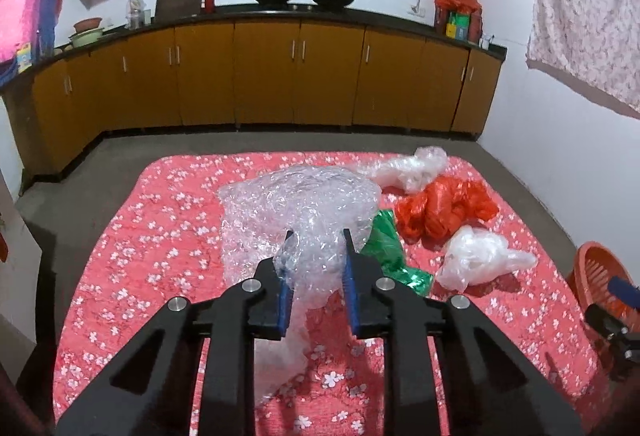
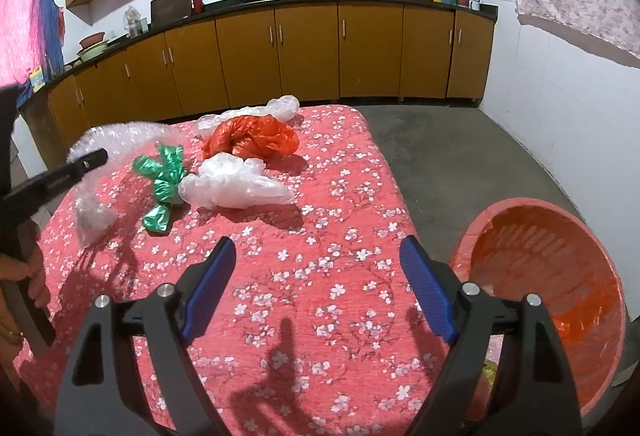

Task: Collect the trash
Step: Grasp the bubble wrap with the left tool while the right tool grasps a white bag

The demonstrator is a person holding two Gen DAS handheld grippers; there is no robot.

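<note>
Pinching bubble wrap, left hand-held gripper

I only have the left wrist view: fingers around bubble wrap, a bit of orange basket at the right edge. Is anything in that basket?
Observer: The orange basket has an orange liner; I see no bags in it.
Operator: What is the other gripper doing?
Observer: The right gripper is open, holding nothing, over bare tablecloth.
Operator: Is the green bag touching anything?
Observer: The green bag touches the near white bag.
</note>
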